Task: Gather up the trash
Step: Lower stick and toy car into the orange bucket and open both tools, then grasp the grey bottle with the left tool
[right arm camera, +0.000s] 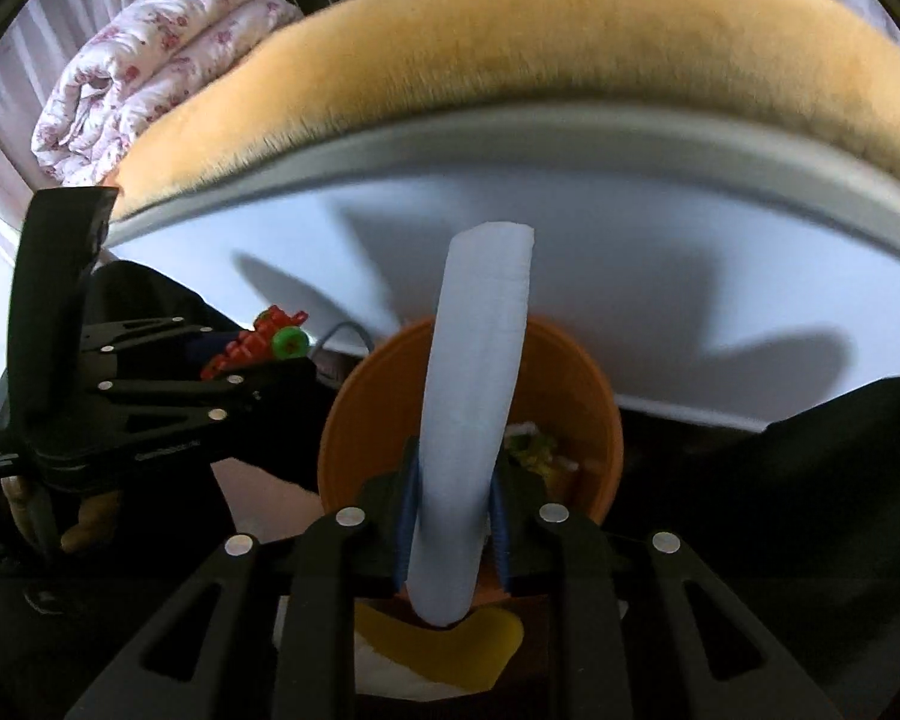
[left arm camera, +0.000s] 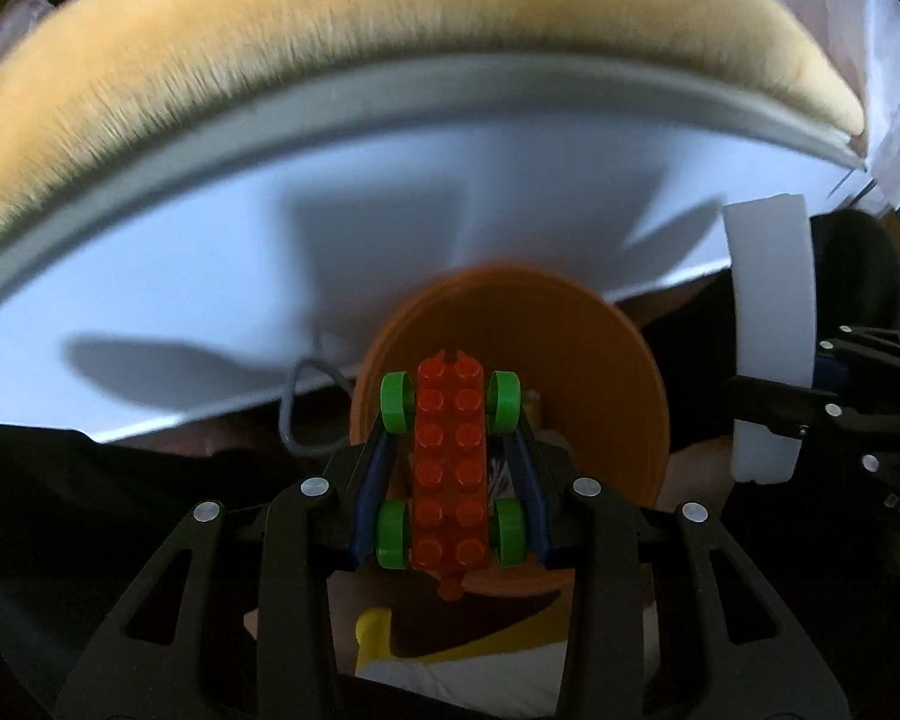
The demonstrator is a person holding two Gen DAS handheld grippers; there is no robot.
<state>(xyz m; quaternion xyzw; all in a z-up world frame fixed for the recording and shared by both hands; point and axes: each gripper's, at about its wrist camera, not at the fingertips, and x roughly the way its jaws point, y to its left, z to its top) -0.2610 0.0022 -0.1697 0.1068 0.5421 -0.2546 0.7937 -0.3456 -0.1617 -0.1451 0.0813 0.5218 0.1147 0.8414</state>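
My left gripper (left arm camera: pixel 450 420) is shut on a red brick toy car with green wheels (left arm camera: pixel 449 468) and holds it above an orange bin (left arm camera: pixel 618 372). My right gripper (right arm camera: pixel 455 468) is shut on a pale blue foam strip (right arm camera: pixel 474 396) that stands up between the fingers, over the same orange bin (right arm camera: pixel 366 420). The bin holds some crumpled trash (right arm camera: pixel 534 450). The left gripper with the toy car (right arm camera: pixel 258 342) shows at the left of the right wrist view. The foam strip (left arm camera: pixel 768 330) shows at the right of the left wrist view.
A white bed frame side (left arm camera: pixel 210 240) with a tan plush cover (left arm camera: pixel 330 36) on top runs behind the bin. A grey cable (left arm camera: pixel 294 402) hangs by the bin. A folded floral quilt (right arm camera: pixel 150 48) lies at the back left. A yellow and white object (right arm camera: pixel 438 648) lies below the grippers.
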